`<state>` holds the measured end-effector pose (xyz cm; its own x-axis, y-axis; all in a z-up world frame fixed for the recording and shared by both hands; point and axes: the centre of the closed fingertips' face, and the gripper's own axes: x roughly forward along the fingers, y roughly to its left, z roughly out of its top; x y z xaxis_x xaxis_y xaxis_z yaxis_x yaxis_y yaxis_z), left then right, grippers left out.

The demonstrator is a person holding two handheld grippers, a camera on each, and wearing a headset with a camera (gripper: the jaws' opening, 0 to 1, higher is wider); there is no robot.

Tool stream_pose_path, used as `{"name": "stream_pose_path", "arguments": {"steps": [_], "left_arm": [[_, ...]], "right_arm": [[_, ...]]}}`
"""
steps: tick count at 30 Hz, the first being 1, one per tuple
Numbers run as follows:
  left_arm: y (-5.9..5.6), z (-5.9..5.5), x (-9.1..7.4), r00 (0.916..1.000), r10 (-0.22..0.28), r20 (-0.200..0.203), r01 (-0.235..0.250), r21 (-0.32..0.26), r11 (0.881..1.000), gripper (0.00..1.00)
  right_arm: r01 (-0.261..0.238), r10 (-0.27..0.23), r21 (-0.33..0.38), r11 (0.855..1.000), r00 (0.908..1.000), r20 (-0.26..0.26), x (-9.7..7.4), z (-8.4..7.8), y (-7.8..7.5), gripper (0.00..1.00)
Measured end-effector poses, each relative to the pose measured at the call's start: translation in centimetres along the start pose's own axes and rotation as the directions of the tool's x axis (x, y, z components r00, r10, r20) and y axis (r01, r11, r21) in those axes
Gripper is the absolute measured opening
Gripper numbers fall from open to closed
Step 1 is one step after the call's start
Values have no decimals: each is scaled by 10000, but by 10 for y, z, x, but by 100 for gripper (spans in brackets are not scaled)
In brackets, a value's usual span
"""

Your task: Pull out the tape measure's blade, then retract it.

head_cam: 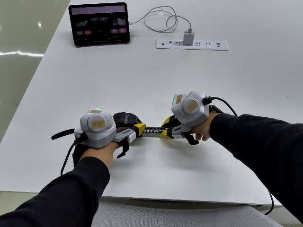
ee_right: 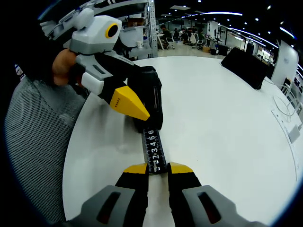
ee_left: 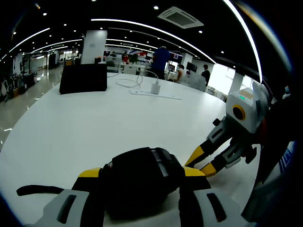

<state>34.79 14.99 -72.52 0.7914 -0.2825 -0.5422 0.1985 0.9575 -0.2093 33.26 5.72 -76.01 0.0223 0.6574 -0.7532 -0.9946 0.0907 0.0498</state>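
A black tape measure case (head_cam: pixel 127 120) sits on the white table (head_cam: pixel 189 80) near its front edge. My left gripper (head_cam: pixel 135 133) is shut on the case (ee_left: pixel 139 182), its yellow-tipped fingers (ee_left: pixel 90 172) pressing both sides. A short length of black blade (ee_right: pixel 152 149) with white numbers runs out of the case (ee_right: pixel 150 101). My right gripper (ee_right: pixel 154 169) is shut on the blade's end. In the head view the blade (head_cam: pixel 152 129) spans the small gap between the left gripper and the right gripper (head_cam: pixel 166 133).
A black tablet (head_cam: pixel 99 23) stands at the far left of the table. A white power strip (head_cam: pixel 192 44) with a plugged charger and coiled cable lies at the back. The table's front edge runs just below my hands. A black strap (head_cam: pixel 62 134) trails to the left.
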Motion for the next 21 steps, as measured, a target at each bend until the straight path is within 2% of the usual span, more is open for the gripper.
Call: {"name": "stream_pose_path", "arguments": {"steps": [21], "left_arm": [[1,0,1,10000,-16,-32,16,10,10000,59]], "right_arm": [[19,-17,-179,9998,9999,134,10,12,3,11]]}}
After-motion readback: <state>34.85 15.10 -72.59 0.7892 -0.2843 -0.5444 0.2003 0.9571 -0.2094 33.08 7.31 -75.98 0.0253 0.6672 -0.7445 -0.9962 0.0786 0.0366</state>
